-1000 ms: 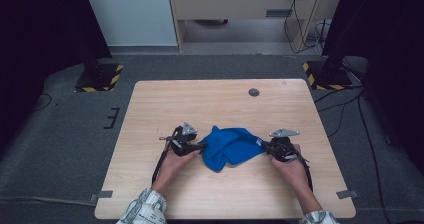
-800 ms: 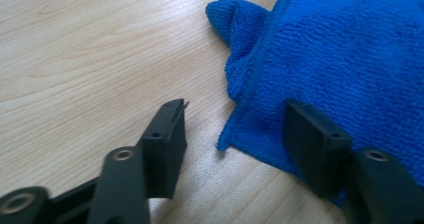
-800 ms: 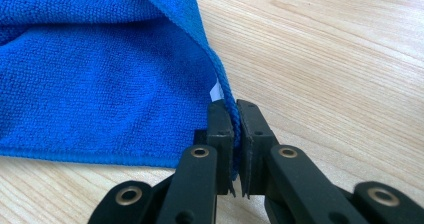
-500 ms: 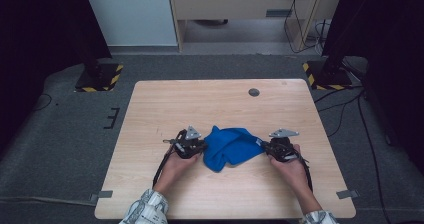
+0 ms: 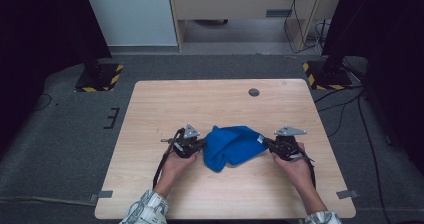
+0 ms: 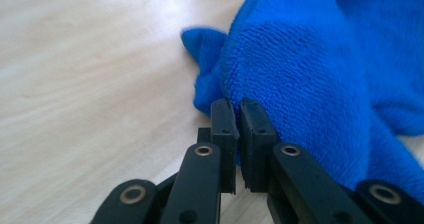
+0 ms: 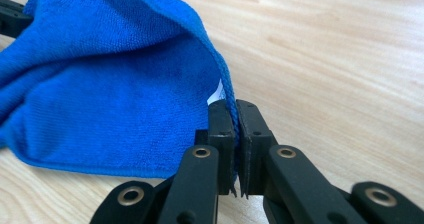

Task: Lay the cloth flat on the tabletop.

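1. The bench (image 5: 165, 109) is a pale wooden top with a small dark disc (image 5: 254, 92) near its far edge, well apart from the work. I see my forearms come in from the near side, a patterned sleeve (image 5: 146, 210) on the left.

2. The blue cloth (image 5: 231, 146) lies bunched on the bench slightly nearer me than the middle, between my two tools. Its long axis runs left to right across the bench, from one tool to the other, with a rounded hump on the far side and a lobe sagging toward me at the left. A small white tag (image 5: 259, 139) sits near its right end.

3. The left gripper (image 5: 202, 144) touches the cloth's left end. What has just changed is here: its fingers (image 6: 223, 119) have just been closing, and in the left gripper view they now stand nearly together with a fold of the cloth's edge pinched between them. A second ago the tool sat at the same spot with the fingers apart.

4. The right gripper (image 5: 266, 142) is clamped on the cloth's right edge; in the right gripper view the hem (image 7: 231, 109) runs up between the fingers.

5. I judge that both ends are now secured, so the cloth is ready to be lifted or pulled apart along that left-right axis to spread it flat.
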The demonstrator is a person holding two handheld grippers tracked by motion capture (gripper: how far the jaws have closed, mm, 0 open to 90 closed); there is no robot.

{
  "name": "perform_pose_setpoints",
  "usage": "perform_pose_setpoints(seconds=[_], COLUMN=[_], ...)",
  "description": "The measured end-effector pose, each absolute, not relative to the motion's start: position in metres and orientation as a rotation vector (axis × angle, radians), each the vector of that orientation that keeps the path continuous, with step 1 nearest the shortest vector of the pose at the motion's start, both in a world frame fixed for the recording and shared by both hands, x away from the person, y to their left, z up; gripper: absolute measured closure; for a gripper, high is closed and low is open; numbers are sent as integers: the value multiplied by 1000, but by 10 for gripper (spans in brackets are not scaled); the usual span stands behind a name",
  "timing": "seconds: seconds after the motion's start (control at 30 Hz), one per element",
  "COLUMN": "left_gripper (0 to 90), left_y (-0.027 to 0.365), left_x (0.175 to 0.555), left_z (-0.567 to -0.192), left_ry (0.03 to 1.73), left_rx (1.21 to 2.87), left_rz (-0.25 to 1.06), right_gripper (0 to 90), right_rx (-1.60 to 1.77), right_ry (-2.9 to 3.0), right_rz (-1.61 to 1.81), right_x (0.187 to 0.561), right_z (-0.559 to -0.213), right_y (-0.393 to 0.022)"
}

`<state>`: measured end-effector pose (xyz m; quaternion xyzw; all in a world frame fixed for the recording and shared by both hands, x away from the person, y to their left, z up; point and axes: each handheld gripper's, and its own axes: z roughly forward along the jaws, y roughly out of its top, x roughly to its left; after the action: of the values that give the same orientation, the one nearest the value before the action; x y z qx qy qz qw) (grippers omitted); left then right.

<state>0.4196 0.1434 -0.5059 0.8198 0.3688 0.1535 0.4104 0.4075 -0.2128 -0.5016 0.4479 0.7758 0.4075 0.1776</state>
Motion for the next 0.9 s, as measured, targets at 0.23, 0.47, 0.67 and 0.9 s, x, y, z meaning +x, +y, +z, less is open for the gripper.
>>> perform_pose_setpoints(seconds=[0.23, 0.47, 0.67, 0.9], left_gripper=[852, 855, 855, 855], left_y=[151, 154, 158, 159], left_x=[421, 422, 422, 422], left_z=[-479, -463, -447, -433], left_ry=[916, 910, 901, 884], left_rx=[1983, 1961, 1950, 1947], left_rz=[421, 448, 478, 501], right_gripper=[867, 869, 871, 871], right_rx=[1229, 1218, 1193, 1186], right_ry=[2169, 2163, 2156, 2143], right_rz=[1231, 1262, 1267, 1272], right_x=[404, 408, 408, 407], right_z=[-481, -471, -458, -447], right_y=[-217, -218, -221, -226])
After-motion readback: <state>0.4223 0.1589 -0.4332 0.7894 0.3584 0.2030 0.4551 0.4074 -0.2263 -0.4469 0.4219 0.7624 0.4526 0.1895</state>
